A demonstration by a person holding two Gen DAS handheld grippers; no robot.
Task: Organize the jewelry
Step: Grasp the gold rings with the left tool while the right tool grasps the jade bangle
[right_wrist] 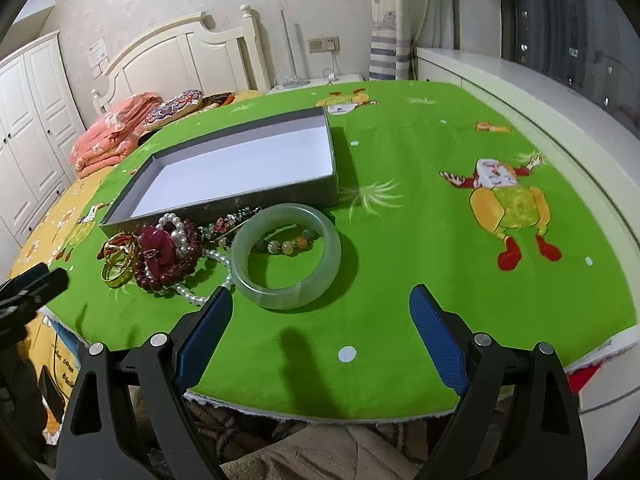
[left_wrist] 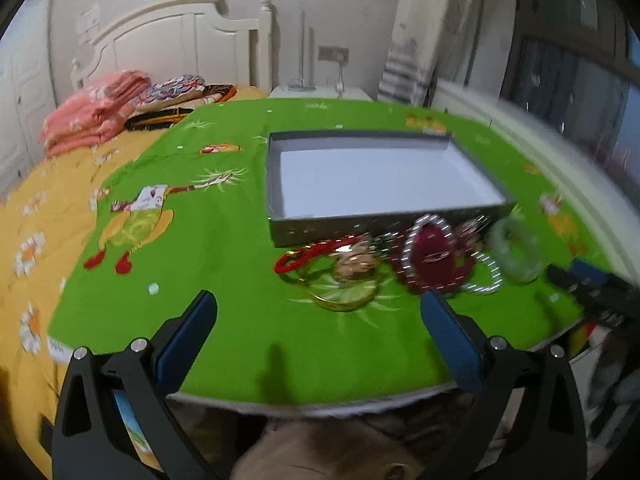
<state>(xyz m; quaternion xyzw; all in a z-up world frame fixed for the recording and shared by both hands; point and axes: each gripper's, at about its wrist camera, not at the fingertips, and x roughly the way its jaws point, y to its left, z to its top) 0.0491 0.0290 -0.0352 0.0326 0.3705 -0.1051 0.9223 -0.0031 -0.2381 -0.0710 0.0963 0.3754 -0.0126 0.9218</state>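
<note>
A shallow grey box (left_wrist: pixel 368 226) (right_wrist: pixel 224 210) with a white floor lies empty on the green cloth. In front of it sits a heap of jewelry: a pale green jade bangle (right_wrist: pixel 286 292) (left_wrist: pixel 516 248), a dark red bead piece with pearls (right_wrist: pixel 162 256) (left_wrist: pixel 430 258), gold bangles (right_wrist: pixel 118 270) (left_wrist: pixel 344 302), a red bead bracelet (left_wrist: pixel 308 258) and a multicolour bead bracelet (right_wrist: pixel 286 245). My left gripper (left_wrist: pixel 320 312) is open, just short of the heap. My right gripper (right_wrist: pixel 322 304) is open, just short of the jade bangle. Both are empty.
The green cartoon cloth (right_wrist: pixel 440 208) covers a round table whose edge runs below both grippers. A bed with yellow cover and folded pink blankets (left_wrist: pixel 92 116) lies left. A white sill (right_wrist: pixel 520 80) runs along the right. The other gripper shows at the frame edge (right_wrist: pixel 28 288).
</note>
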